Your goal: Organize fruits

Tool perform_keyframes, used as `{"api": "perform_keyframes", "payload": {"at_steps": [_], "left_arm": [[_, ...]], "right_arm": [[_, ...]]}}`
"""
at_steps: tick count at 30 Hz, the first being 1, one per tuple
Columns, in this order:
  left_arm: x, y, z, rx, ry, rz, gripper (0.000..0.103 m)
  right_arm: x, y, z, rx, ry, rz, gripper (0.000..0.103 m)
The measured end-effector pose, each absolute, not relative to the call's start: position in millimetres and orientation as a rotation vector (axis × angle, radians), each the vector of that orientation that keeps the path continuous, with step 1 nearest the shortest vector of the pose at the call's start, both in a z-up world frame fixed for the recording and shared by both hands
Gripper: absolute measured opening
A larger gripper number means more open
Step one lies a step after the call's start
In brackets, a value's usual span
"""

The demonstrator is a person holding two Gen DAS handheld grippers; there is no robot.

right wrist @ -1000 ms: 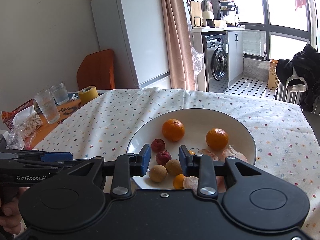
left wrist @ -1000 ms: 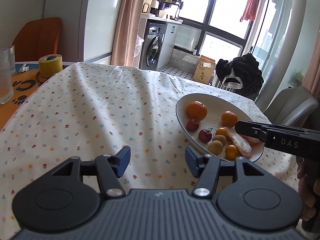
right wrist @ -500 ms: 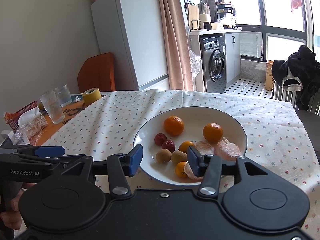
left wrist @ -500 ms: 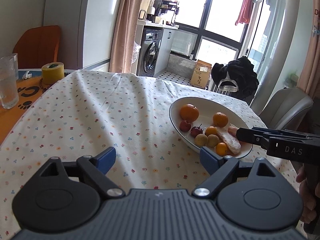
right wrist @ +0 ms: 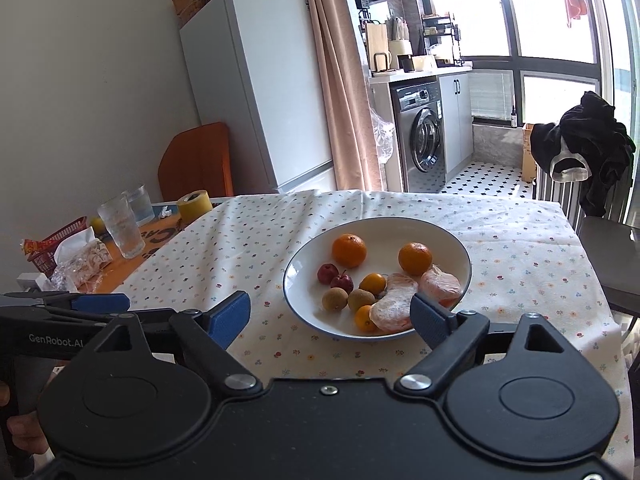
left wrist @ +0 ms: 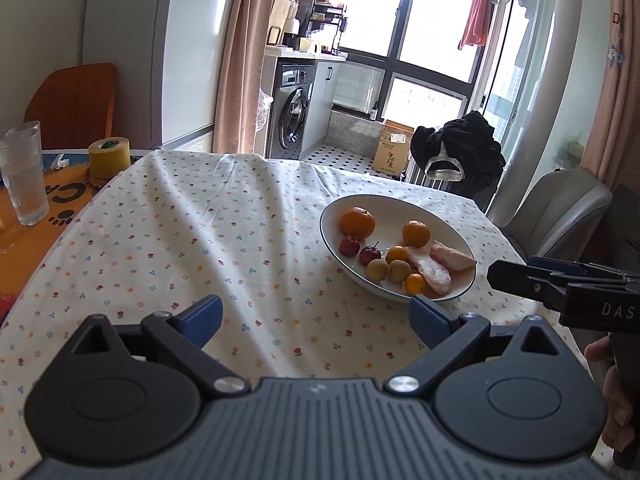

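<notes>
White plate (right wrist: 460,248) of fruit just beyond wide-spread, empty right claw (right wrist: 330,314)

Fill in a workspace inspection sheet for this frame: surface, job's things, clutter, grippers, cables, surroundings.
Surface: floral tablecloth, creased, over the table.
Job's things: white plate holding two oranges, two red fruits, two brown fruits, two small orange fruits, two peeled pieces.
Clutter: drinking glasses, yellow tape roll, red basket, all at the table's left end.
Grippers: left gripper and right gripper both open, empty.
Cables: nothing seen.
Surroundings: fridge, washing machine, grey chair.
</notes>
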State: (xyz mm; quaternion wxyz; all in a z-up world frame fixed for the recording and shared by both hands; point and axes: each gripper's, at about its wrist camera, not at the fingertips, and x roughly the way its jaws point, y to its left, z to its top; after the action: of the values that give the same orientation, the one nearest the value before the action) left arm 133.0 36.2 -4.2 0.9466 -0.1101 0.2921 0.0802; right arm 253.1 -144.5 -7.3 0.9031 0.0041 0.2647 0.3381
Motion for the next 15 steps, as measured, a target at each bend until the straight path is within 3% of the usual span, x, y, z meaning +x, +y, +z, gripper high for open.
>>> {"api": "perform_keyframes", "payload": {"at_steps": [6,15], "left_arm": [[115,29,7,-0.198,0.586,0.166,0.099],[91,25,20,-0.175,0.563,0.181,0.103]], "right_arm": [[236,-152,0,0.007,0.544,0.696,0.101],[216,-158,13,-0.002,0.538,0.712,0.103]]}}
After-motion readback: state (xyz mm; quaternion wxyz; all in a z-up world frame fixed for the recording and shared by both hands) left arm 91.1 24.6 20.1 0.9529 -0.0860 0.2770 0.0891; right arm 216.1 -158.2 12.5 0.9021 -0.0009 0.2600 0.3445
